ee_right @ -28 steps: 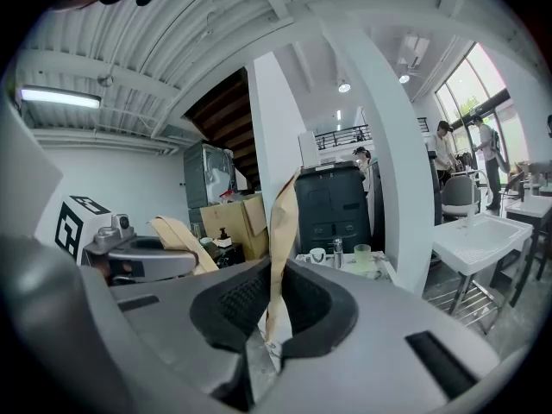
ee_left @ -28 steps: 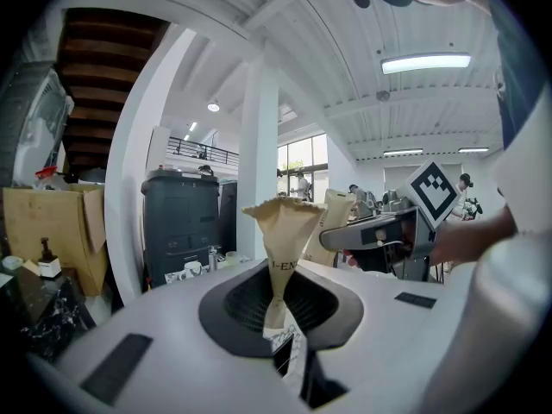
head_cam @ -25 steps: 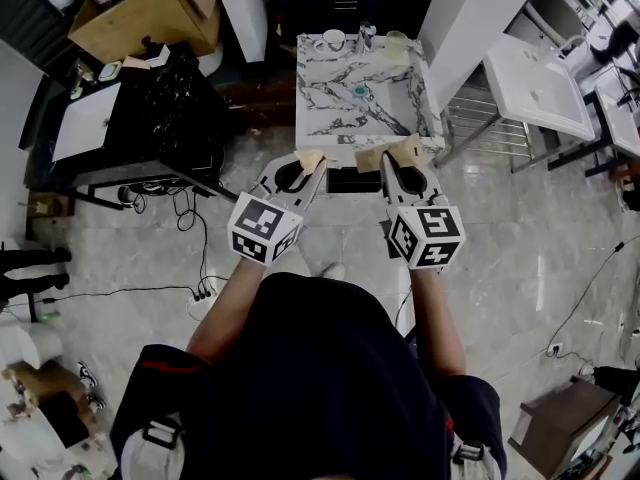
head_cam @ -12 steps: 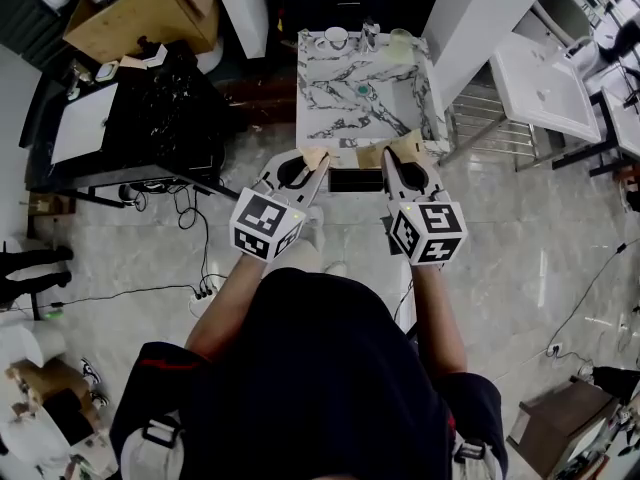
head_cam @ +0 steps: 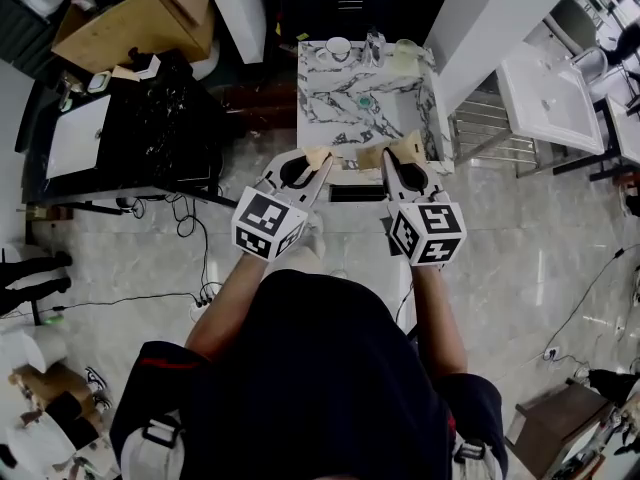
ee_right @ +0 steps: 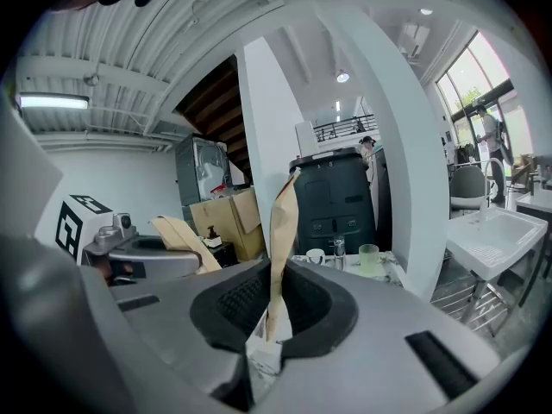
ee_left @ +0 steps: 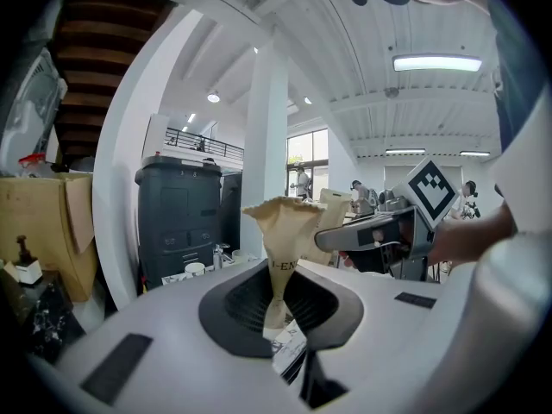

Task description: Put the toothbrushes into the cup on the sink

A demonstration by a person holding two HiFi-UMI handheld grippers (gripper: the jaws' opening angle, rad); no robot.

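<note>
The marble sink (head_cam: 345, 108) stands ahead of me, with a white cup (head_cam: 338, 46), a faucet (head_cam: 375, 40) and a pale green cup (head_cam: 404, 52) along its far rim. No toothbrush shows in any view. My left gripper (head_cam: 316, 157) and right gripper (head_cam: 385, 155) hover side by side over the sink's near edge. Each has its tan pads pressed together with nothing between them. The left gripper view shows the shut pads (ee_left: 285, 222) and the white cup (ee_left: 196, 269) far off. From the right gripper view, both cups (ee_right: 369, 260) sit beyond its shut pads (ee_right: 281, 214).
A black table (head_cam: 150, 118) and a cardboard box (head_cam: 135, 18) stand at the left. A white pillar (head_cam: 470, 18), a metal rack (head_cam: 490, 133) and a white basin (head_cam: 550, 88) are at the right. Cables (head_cam: 190, 228) lie on the floor.
The head view has drifted a little and the sink sits slightly higher in it. Both grippers keep their places side by side, with the jaws unchanged.
</note>
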